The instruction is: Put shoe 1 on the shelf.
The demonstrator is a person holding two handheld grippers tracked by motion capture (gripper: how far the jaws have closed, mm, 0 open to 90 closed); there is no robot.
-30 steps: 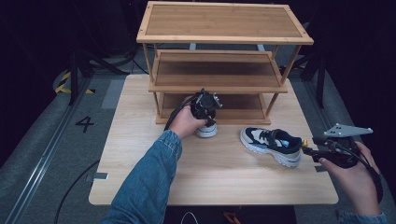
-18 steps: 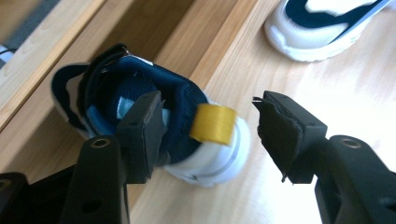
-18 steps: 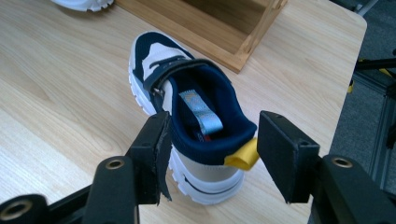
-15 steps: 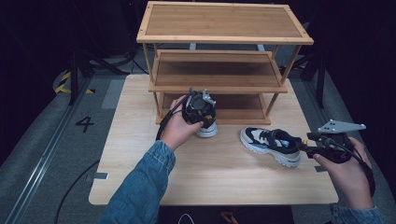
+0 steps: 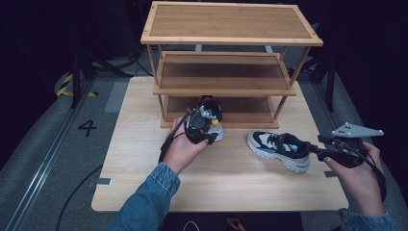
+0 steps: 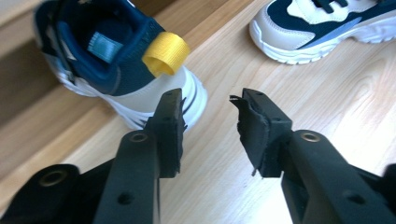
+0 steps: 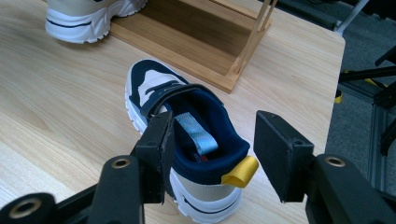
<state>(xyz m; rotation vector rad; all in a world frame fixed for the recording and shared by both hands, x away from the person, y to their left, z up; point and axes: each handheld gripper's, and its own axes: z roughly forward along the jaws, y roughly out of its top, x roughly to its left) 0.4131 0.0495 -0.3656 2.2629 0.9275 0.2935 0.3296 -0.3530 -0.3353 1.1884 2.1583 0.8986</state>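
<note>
Two navy, white and cream sneakers with yellow heel loops lie on the wooden table (image 5: 144,187). One sneaker (image 5: 215,126) (image 6: 107,60) points its toe into the bottom level of the rack, heel toward me. My left gripper (image 5: 206,124) (image 6: 208,100) is open just behind that heel, holding nothing. The other sneaker (image 5: 276,144) (image 7: 154,88) lies at the right, toe toward the rack. My right gripper (image 5: 312,149) (image 7: 212,126) is open at its heel, one jaw on each side of the collar, with space still showing.
A three-level wooden shoe rack (image 5: 226,82) (image 7: 196,42) stands at the back of the table, its shelves bare. The table's right edge (image 5: 337,183) runs close to my right hand. Dark floor with cables and stands surrounds the table.
My left gripper has drawn back from the sneaker at the rack, toward me. My right gripper has moved left up to the other sneaker's heel.
</note>
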